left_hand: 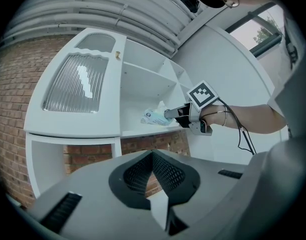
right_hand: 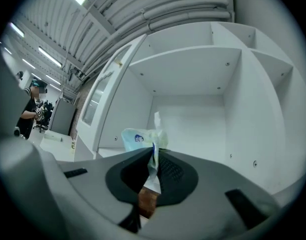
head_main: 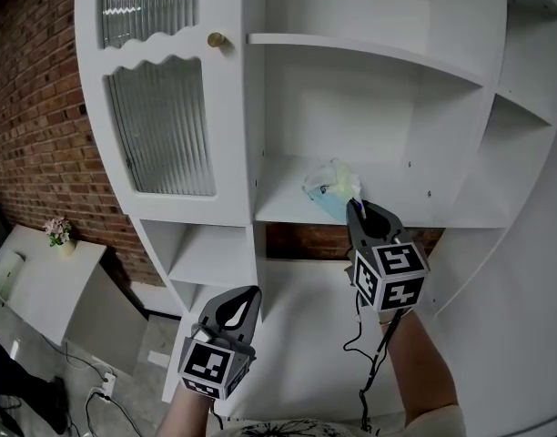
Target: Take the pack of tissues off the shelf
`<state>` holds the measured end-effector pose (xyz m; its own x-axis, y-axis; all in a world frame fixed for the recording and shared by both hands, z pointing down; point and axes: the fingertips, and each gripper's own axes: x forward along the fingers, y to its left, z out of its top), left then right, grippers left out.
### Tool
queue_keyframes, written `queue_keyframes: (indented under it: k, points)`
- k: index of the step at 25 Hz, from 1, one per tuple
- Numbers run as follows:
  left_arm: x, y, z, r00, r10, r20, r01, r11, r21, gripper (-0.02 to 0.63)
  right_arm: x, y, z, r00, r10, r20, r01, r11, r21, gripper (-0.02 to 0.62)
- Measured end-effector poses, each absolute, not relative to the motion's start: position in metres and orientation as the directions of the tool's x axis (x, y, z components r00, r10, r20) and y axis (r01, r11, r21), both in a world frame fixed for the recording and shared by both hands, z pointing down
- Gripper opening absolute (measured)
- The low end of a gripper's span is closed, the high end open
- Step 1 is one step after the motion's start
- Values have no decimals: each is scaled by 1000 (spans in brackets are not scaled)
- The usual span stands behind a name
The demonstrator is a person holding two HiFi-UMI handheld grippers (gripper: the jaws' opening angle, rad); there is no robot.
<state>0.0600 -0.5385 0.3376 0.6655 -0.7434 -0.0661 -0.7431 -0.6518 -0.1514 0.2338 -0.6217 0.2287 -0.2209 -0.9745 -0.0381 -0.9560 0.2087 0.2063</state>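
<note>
Two grippers in view. The right gripper [head_main: 354, 208], frame centre, is pinched shut on the near wrapper edge of the pale blue-green soft plastic pack of tissues [head_main: 331, 188]. The pack sits on the white middle shelf [head_main: 283, 206], just up-left of the tips. The left gripper [head_main: 235, 309], lower left, is closed, empty and well apart. The pull-off likely runs back toward the lower frame.
</note>
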Motion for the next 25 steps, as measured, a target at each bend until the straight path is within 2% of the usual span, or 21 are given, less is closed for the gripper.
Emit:
queue_keyframes:
  k: [12,17,25]
  points:
    - [55,-509,339,691,-719,-79,-719,-671,-180,12,202,-539,229,-281,-943,-176,-940,233,250,12]
    - [47,-503,347,686,-724,-71,-725,-671,-155,12,197,-514,272,-295,-946,-132,-941,264,211,12]
    - [45,-496,366,701,-712,-40,-710,-693,-125,12,195,-490,357,-318,-948,13,-940,317,122,12]
